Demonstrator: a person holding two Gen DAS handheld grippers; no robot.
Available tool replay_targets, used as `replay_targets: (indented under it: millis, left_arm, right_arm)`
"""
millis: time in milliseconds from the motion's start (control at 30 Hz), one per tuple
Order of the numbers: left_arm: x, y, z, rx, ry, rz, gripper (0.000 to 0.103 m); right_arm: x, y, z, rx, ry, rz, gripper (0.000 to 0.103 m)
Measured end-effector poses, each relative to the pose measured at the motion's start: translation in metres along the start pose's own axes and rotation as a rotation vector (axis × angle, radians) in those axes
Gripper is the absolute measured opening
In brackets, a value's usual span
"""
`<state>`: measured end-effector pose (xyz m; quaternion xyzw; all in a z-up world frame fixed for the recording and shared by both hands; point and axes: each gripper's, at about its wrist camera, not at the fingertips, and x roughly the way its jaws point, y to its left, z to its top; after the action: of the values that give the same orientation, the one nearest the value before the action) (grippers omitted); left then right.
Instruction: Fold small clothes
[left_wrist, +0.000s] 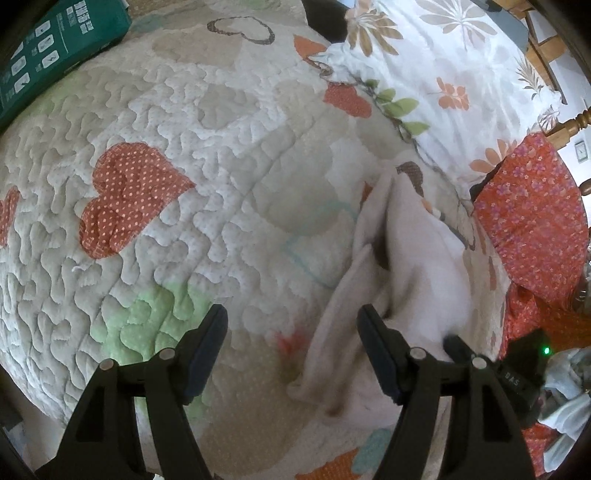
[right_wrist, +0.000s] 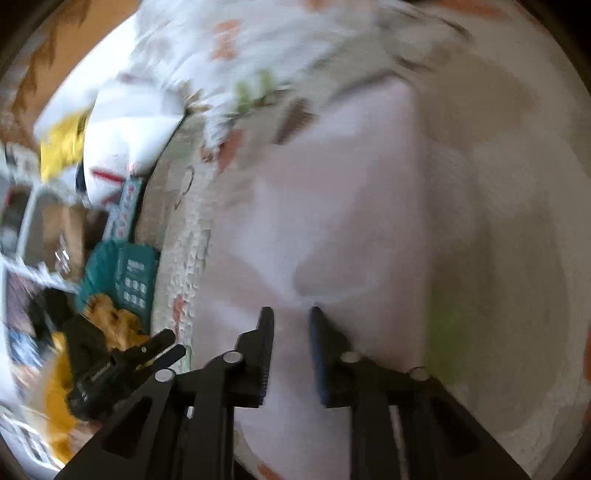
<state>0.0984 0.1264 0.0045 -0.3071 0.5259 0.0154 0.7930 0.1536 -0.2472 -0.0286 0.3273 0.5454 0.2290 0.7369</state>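
A small pale pink garment (left_wrist: 413, 258) hangs bunched over the quilted heart-pattern bedspread (left_wrist: 184, 221). My left gripper (left_wrist: 291, 325) is open and empty, with the garment's left edge just beside its right finger. In the blurred right wrist view, my right gripper (right_wrist: 291, 321) is nearly closed on a fold of the same pink garment (right_wrist: 332, 206), which fills the middle of that view. The other gripper shows at the lower left of that view (right_wrist: 159, 350).
A green box (left_wrist: 55, 55) lies at the bedspread's far left. A floral white duvet (left_wrist: 443, 74) and an orange floral cloth (left_wrist: 532, 214) lie to the right. A wooden bedpost (left_wrist: 569, 125) stands beyond. Yellow cloth (right_wrist: 110, 325) and clutter sit off the bed.
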Motion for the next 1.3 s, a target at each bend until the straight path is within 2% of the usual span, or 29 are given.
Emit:
replay_targets:
  millis: [67, 100, 133, 233, 333, 400, 433, 500, 600, 800, 900, 967, 1133, 1233, 1300]
  left_arm:
    - [0.0, 0.0, 0.0, -0.001, -0.002, 0.001, 0.072]
    - [0.0, 0.0, 0.001, -0.003, -0.003, 0.001, 0.072]
    - [0.001, -0.001, 0.001, -0.005, -0.004, 0.001, 0.072]
    - [0.002, -0.002, 0.002, -0.006, -0.003, 0.0, 0.072]
    - [0.004, -0.005, 0.002, 0.0, 0.005, -0.008, 0.072]
    - [0.004, -0.006, 0.001, 0.009, 0.008, -0.009, 0.072]
    - [0.004, -0.007, 0.001, 0.013, 0.009, -0.008, 0.073]
    - [0.004, -0.007, 0.0, 0.021, 0.009, -0.004, 0.073]
    - [0.003, -0.008, -0.003, 0.05, 0.003, 0.007, 0.073]
    - [0.003, -0.016, -0.014, 0.108, 0.004, 0.015, 0.073]
    - [0.004, -0.013, -0.02, 0.12, 0.002, 0.022, 0.073]
    - [0.004, -0.011, -0.023, 0.131, -0.008, 0.027, 0.076]
    - [0.012, -0.008, -0.032, 0.156, 0.007, -0.004, 0.079]
    - [0.021, -0.013, -0.039, 0.187, 0.017, -0.013, 0.08]
    - [0.025, -0.017, -0.042, 0.212, 0.004, -0.013, 0.084]
  right_arm:
    - [-0.019, -0.007, -0.002, 0.034, -0.053, -0.035, 0.002]
    - [-0.028, -0.002, -0.004, 0.018, -0.073, -0.069, 0.006]
    - [-0.034, 0.009, -0.006, -0.017, -0.088, -0.085, 0.012]
    - [-0.038, 0.043, -0.02, -0.124, -0.107, -0.065, 0.022]
    - [-0.01, 0.052, -0.038, -0.15, -0.019, 0.014, 0.032]
    - [0.023, 0.037, -0.049, -0.113, 0.06, -0.017, 0.032]
    - [0.035, 0.027, -0.053, -0.077, 0.085, -0.039, 0.028]
    - [0.036, 0.014, -0.058, -0.026, 0.047, -0.014, 0.019]
    - [0.017, 0.021, -0.066, -0.059, 0.025, -0.035, 0.02]
    - [-0.031, 0.019, -0.09, -0.122, -0.06, -0.128, 0.028]
    - [-0.068, 0.001, -0.1, -0.124, -0.15, -0.192, 0.044]
    - [-0.085, -0.012, -0.104, -0.101, -0.195, -0.208, 0.048]
    - [-0.099, -0.051, -0.102, 0.007, -0.211, -0.173, 0.05]
    - [-0.086, -0.065, -0.095, 0.071, -0.179, -0.084, 0.05]
    - [-0.075, -0.068, -0.09, 0.101, -0.163, -0.003, 0.051]
